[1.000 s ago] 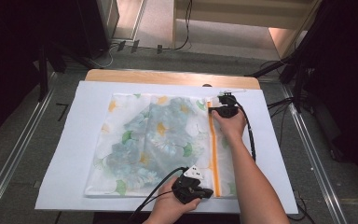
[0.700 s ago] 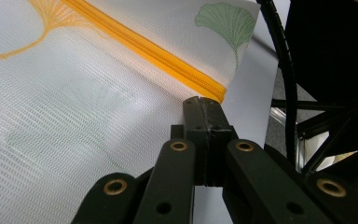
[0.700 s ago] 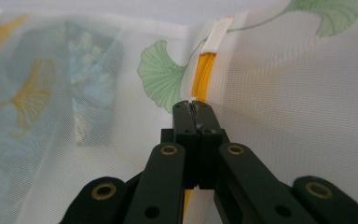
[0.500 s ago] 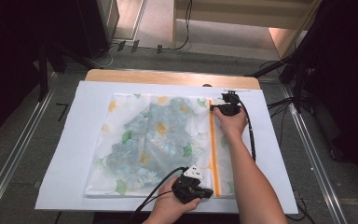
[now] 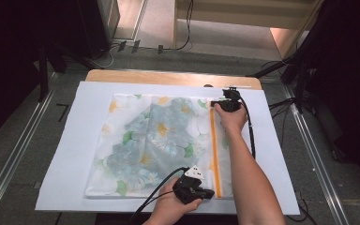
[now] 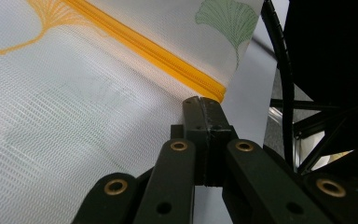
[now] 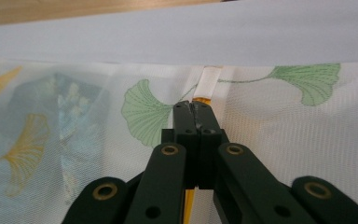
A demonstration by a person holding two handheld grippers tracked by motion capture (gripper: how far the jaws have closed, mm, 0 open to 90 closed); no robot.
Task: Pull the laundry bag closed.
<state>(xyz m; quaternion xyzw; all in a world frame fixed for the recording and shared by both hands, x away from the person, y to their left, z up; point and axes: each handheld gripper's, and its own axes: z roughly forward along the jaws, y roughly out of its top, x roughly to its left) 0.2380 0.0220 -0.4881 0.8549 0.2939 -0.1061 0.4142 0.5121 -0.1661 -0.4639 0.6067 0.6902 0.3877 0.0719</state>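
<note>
A white mesh bag [image 5: 159,136] printed with ginkgo leaves lies flat on a white sheet [image 5: 65,154], with folded cloth showing through it. An orange zipper [image 5: 213,145] runs along its right side. My left gripper [image 5: 209,192] is at the near end of that zipper [image 6: 158,53], its jaws [image 6: 200,100] shut on the bag's mesh edge. My right gripper [image 5: 213,104] is at the zipper's far end. There its jaws [image 7: 192,105] are shut together on the zipper pull, just short of a white fabric tab [image 7: 212,77]. The pull itself is hidden by the jaws.
The sheet covers a wooden table whose far edge [image 5: 168,77] shows beyond it. Black cables [image 5: 251,136] trail from both grippers over the sheet. Metal rails [image 5: 14,159] flank the table on the floor, and dark stands [image 5: 300,70] rise at the far right.
The right gripper has crept slightly toward the far end of the zipper. The left gripper and the bag have not moved.
</note>
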